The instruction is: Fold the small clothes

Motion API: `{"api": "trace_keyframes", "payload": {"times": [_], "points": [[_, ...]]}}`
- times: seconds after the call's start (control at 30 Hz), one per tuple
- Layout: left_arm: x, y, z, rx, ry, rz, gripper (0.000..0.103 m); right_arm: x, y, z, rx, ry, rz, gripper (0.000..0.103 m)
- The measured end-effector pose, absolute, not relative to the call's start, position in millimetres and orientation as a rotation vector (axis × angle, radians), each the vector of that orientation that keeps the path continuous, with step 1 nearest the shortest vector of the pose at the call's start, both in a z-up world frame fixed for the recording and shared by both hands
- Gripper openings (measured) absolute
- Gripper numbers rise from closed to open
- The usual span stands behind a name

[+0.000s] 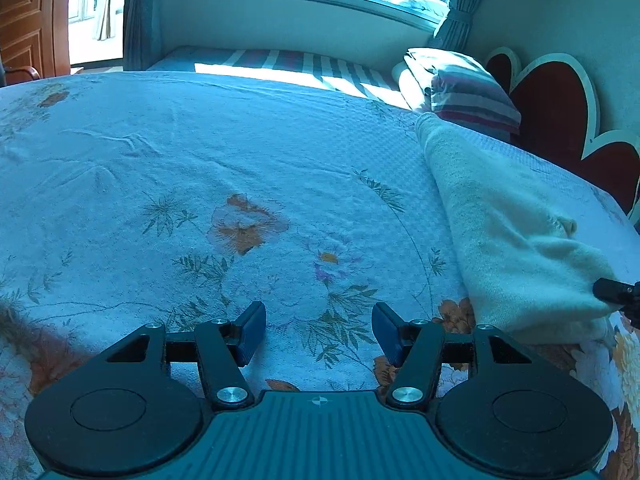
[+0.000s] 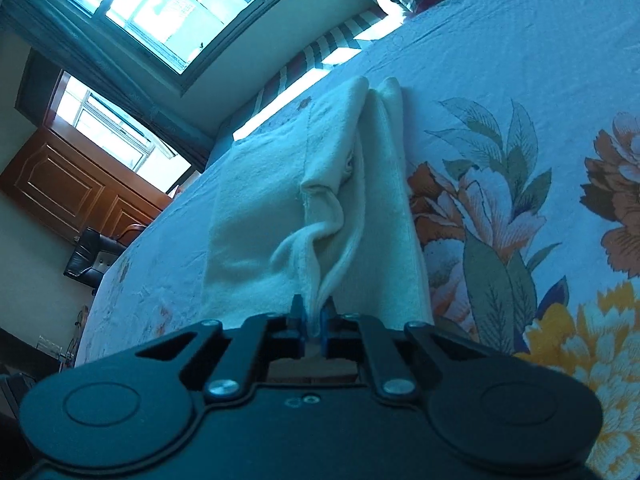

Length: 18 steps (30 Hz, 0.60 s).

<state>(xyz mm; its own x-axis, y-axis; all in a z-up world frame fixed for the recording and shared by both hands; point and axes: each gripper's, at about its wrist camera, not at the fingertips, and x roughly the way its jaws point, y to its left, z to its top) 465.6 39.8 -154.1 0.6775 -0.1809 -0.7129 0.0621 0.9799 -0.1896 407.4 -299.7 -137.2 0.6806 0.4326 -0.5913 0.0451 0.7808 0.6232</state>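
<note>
A cream-white small garment (image 1: 508,224) lies folded lengthwise on the floral bedspread (image 1: 200,168), at the right of the left wrist view. My left gripper (image 1: 319,330) hovers over bare bedspread to the garment's left, open, with nothing between its blue pads. In the right wrist view the same garment (image 2: 320,184) stretches away from me, its near edges bunched into a fold. My right gripper (image 2: 312,320) is shut on that near hem, the cloth pinched between the blue pads. The right gripper's tip (image 1: 616,292) shows at the garment's near end in the left wrist view.
A striped pillow (image 1: 468,92) and folded bedding lie by the red heart-shaped headboard (image 1: 560,112). A striped mattress strip (image 1: 280,62) runs under the window. A wooden door (image 2: 76,188) and a dark chair (image 2: 96,256) stand beyond the bed's far edge.
</note>
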Motion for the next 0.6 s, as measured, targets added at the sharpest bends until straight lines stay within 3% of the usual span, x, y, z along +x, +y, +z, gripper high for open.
{"api": "trace_keyframes", "payload": {"times": [0.17, 0.27, 0.33, 0.43, 0.6], "points": [[468, 36, -155, -0.133, 0.816, -0.156, 0.058, 389, -317, -135, 0.599, 0.784, 0.172, 0.008], [470, 37, -153, -0.138, 0.819, -0.161, 0.058, 393, -321, -141, 0.568, 0.789, 0.157, 0.023], [471, 38, -152, -0.134, 0.816, -0.150, 0.058, 389, -326, -126, 0.533, 0.697, 0.130, 0.045], [474, 41, -154, -0.153, 0.827, -0.136, 0.058, 410, -337, -110, 0.560, 0.644, 0.181, 0.043], [478, 41, -153, -0.170, 0.831, -0.132, 0.058, 470, -338, -116, 0.545, 0.709, 0.241, 0.043]]}}
